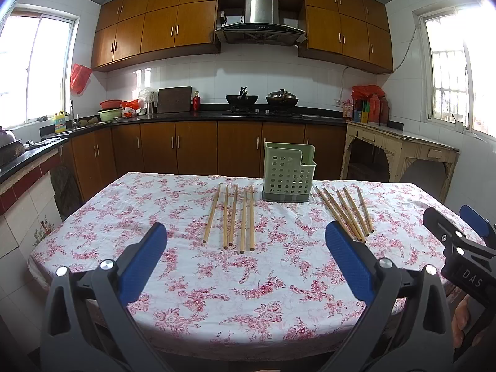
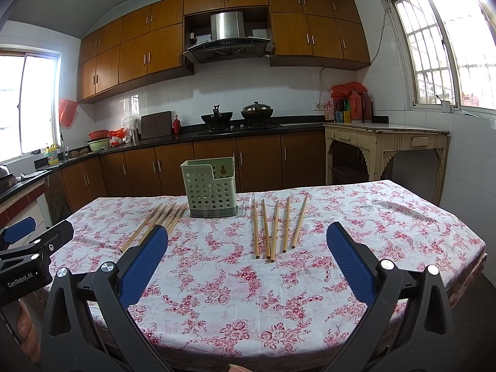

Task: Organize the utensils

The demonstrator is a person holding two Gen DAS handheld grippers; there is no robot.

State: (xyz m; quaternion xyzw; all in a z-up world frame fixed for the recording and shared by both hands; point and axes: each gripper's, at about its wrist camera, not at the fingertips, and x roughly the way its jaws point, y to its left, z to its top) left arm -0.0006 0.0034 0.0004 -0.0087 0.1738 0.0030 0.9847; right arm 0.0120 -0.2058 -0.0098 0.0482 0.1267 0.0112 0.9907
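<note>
A table under a floral tablecloth (image 1: 192,279) carries everything. Toward its far edge, left of middle, five wooden chopsticks (image 1: 231,217) lie side by side, tips pointing at the far edge, none touching the holder. At the middle of the far edge stands a pale green perforated utensil holder (image 1: 288,172) on a grey base, upright and empty as far as can be seen. Right of it lies a second group of five chopsticks (image 2: 274,226), slightly fanned. The left gripper (image 1: 246,238) hovers over the near edge, jaws spread wide with nothing between them. The right gripper (image 2: 248,241) hangs beside it near the same edge, jaws likewise wide apart and empty.
</note>
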